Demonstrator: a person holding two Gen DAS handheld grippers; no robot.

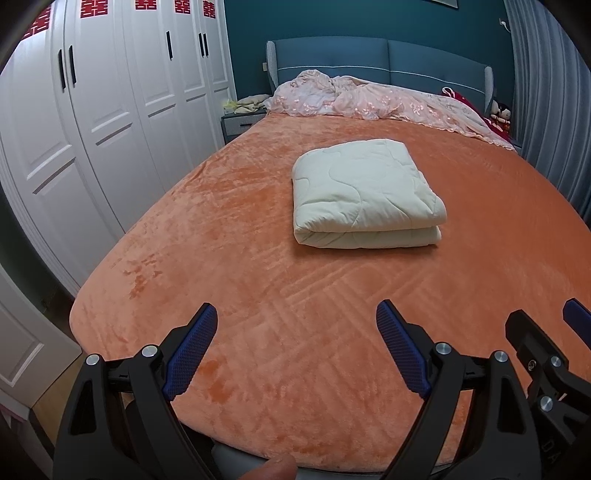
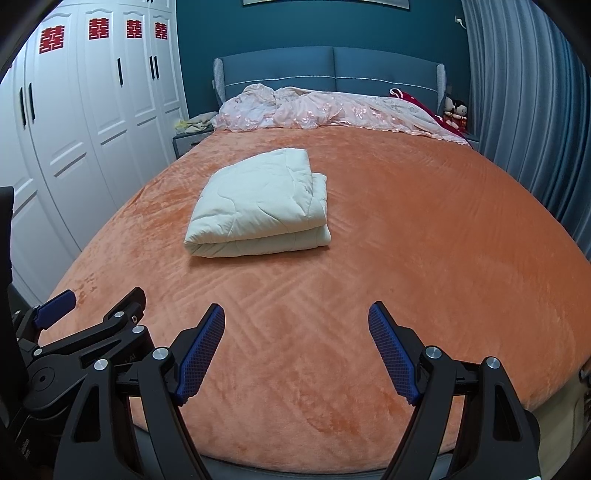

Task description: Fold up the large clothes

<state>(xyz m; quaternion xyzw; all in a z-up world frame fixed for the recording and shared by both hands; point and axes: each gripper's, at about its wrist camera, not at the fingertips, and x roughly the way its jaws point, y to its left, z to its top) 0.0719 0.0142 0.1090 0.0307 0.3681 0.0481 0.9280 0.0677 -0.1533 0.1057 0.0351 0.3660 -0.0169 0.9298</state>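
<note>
We see a bedroom with a dark teal back wall (image 2: 207, 55) and a padded blue headboard (image 2: 328, 68) set against it. The bed (image 2: 424, 221) wears a plush orange cover, and a rumpled pink embroidered spread (image 2: 325, 110) lies bunched along the headboard. On the left, tall white wardrobe doors (image 2: 92, 110) with black handles carry red paper double-happiness cutouts (image 2: 98, 28). A grey nightstand (image 2: 190, 139) sits between wardrobe and bed. On the right, pleated blue-grey curtains (image 2: 524, 110) hang, with small dolls (image 2: 456, 110) near them. Wooden floor (image 1: 51, 398) shows at the lower left.
</note>
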